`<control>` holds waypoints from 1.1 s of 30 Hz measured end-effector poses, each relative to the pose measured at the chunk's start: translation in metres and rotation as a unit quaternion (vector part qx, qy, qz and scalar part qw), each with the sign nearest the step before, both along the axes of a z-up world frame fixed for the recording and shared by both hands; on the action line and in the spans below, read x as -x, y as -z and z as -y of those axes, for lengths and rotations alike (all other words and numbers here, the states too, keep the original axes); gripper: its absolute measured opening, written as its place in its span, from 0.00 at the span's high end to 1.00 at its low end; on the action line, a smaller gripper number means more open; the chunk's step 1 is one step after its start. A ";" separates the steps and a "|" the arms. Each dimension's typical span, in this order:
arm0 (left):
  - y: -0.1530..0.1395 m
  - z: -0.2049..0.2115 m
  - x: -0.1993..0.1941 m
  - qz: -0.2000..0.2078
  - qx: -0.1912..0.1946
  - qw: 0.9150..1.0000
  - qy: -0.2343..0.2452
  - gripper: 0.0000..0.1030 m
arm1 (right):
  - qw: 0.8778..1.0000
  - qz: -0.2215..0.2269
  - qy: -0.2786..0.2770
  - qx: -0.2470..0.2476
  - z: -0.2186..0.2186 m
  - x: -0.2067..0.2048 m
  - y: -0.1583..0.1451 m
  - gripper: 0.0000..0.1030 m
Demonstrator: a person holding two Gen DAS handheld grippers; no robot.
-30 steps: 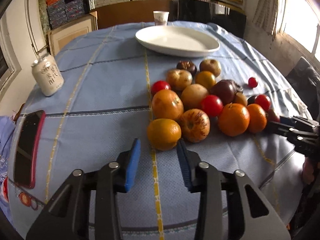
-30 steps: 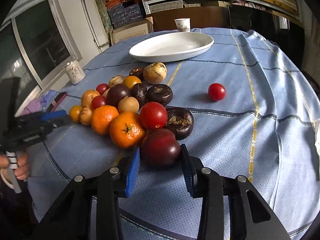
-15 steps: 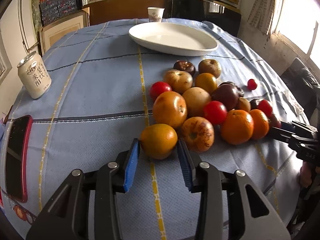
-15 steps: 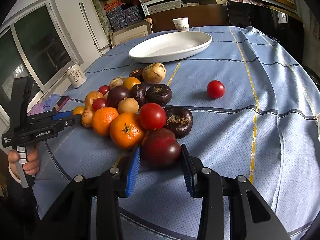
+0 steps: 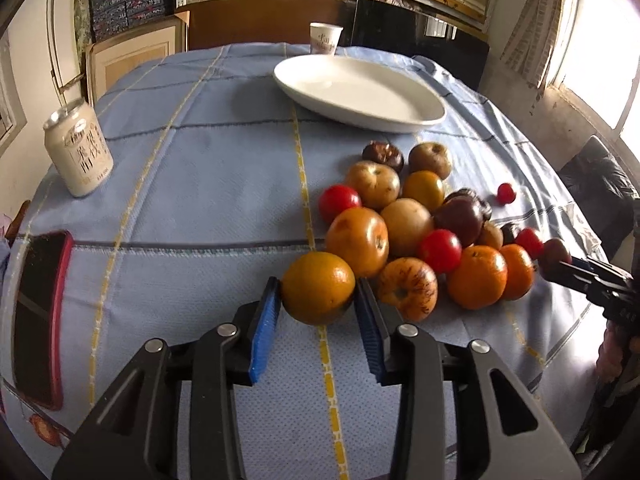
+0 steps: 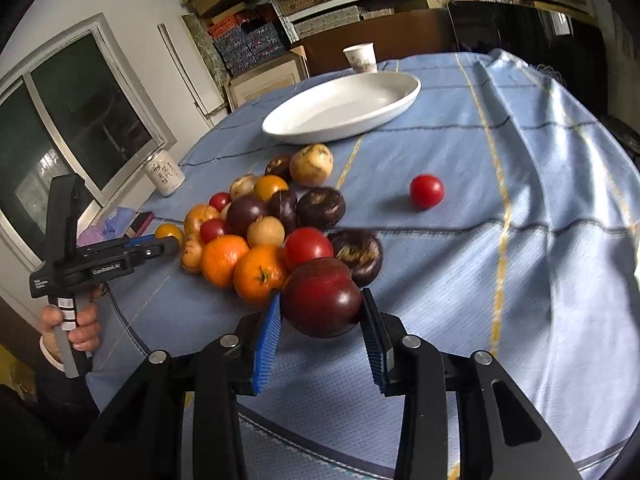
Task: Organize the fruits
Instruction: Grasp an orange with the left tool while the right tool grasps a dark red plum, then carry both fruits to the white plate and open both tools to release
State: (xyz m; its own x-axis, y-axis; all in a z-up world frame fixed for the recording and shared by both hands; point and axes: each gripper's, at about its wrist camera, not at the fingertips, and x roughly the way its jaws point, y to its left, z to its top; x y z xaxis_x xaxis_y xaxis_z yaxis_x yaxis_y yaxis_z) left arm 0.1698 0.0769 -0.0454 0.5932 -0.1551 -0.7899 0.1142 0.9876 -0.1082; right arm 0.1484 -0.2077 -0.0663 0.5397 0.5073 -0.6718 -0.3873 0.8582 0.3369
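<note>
Blue ribbed pads of left gripper (image 5: 316, 312) clamp round orange (image 5: 317, 293); right gripper (image 6: 320, 322) clamps glossy dark-red apple (image 6: 321, 297).

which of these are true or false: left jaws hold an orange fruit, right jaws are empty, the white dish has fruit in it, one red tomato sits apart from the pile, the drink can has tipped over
1. The left gripper holds an orange fruit. True.
2. The right gripper's jaws are empty. False: the right gripper is shut on a dark red plum.
3. The white dish has fruit in it. False: the white dish is empty.
4. One red tomato sits apart from the fruit pile. True.
5. The drink can has tipped over. False: the drink can stands upright on the tablecloth.
</note>
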 end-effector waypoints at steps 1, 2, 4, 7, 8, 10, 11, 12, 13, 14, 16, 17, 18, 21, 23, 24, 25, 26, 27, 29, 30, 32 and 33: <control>-0.006 0.000 -0.002 0.005 -0.001 1.000 0.004 0.64 | 1.000 0.001 -0.004 -0.003 0.000 -0.005 -0.006 0.62; -0.010 0.001 -0.003 0.008 -0.001 1.000 0.007 0.64 | 1.000 0.003 -0.006 -0.005 -0.001 -0.008 -0.010 0.62; -0.022 0.004 -0.010 0.017 -0.002 1.000 0.015 0.64 | 1.000 0.013 -0.009 -0.005 -0.004 -0.017 -0.022 0.62; -0.036 0.009 -0.025 0.028 0.003 0.999 0.027 0.64 | 0.999 0.041 -0.013 0.003 -0.014 -0.038 -0.041 0.62; -0.043 0.012 -0.035 0.033 0.006 0.999 0.032 0.64 | 0.999 0.047 -0.013 0.002 -0.018 -0.049 -0.046 0.62; -0.052 0.018 -0.054 0.038 0.013 0.998 0.041 0.64 | 0.999 0.046 -0.013 -0.009 -0.025 -0.077 -0.053 0.62; -0.056 0.021 -0.069 0.036 0.015 0.998 0.045 0.64 | 0.999 0.042 -0.010 -0.013 -0.028 -0.090 -0.053 0.62; -0.059 0.026 -0.085 0.035 0.014 0.998 0.046 0.64 | 0.999 0.036 -0.006 -0.014 -0.030 -0.104 -0.053 0.62; -0.062 0.031 -0.104 0.036 0.002 0.998 0.045 0.64 | 0.999 0.032 -0.002 -0.012 -0.034 -0.119 -0.053 0.62; -0.064 0.036 -0.117 0.036 -0.006 0.998 0.045 0.64 | 1.000 0.028 0.003 -0.007 -0.038 -0.138 -0.051 0.62; -0.064 0.044 -0.152 0.029 -0.012 0.999 0.045 0.64 | 1.000 0.019 0.013 0.000 -0.044 -0.165 -0.047 0.62; -0.061 0.047 -0.165 0.023 -0.011 0.999 0.046 0.64 | 1.000 0.008 0.017 0.001 -0.047 -0.181 -0.042 0.62; -0.058 0.049 -0.177 0.017 -0.010 0.999 0.045 0.64 | 1.000 0.000 0.020 0.004 -0.050 -0.192 -0.038 0.62; -0.045 0.058 -0.210 -0.001 -0.019 0.999 0.041 0.64 | 0.999 -0.022 0.027 0.023 -0.059 -0.222 -0.022 0.62; -0.036 0.060 -0.225 -0.011 -0.019 0.999 0.038 0.64 | 0.999 -0.030 0.025 0.031 -0.064 -0.236 -0.014 0.62; -0.031 0.060 -0.232 -0.018 -0.018 0.999 0.039 0.64 | 0.999 -0.033 0.023 0.035 -0.067 -0.242 -0.011 0.62; -0.025 0.061 -0.241 -0.027 -0.018 0.999 0.039 0.64 | 0.998 -0.037 0.023 0.039 -0.069 -0.244 -0.008 0.62; -0.019 0.061 -0.247 -0.033 -0.020 0.999 0.038 0.64 | 0.998 -0.045 0.024 0.045 -0.072 -0.250 -0.004 0.62; -0.015 0.061 -0.252 -0.038 -0.021 0.998 0.037 0.64 | 0.997 -0.049 0.023 0.046 -0.073 -0.254 -0.001 0.62; -0.008 0.060 -0.260 -0.045 -0.024 0.998 0.036 0.64 | 0.997 -0.052 0.020 0.048 -0.077 -0.259 0.001 0.61; -0.006 0.059 -0.261 -0.046 -0.025 0.998 0.036 0.64 | 0.997 -0.043 0.022 0.057 -0.078 -0.258 0.000 0.61; -0.001 0.059 -0.265 -0.049 -0.031 0.998 0.036 0.64 | 0.997 -0.035 0.014 0.069 -0.082 -0.259 -0.002 0.60; 0.001 0.059 -0.266 -0.050 -0.034 0.998 0.034 0.64 | 0.996 -0.035 0.015 0.075 -0.082 -0.259 -0.001 0.60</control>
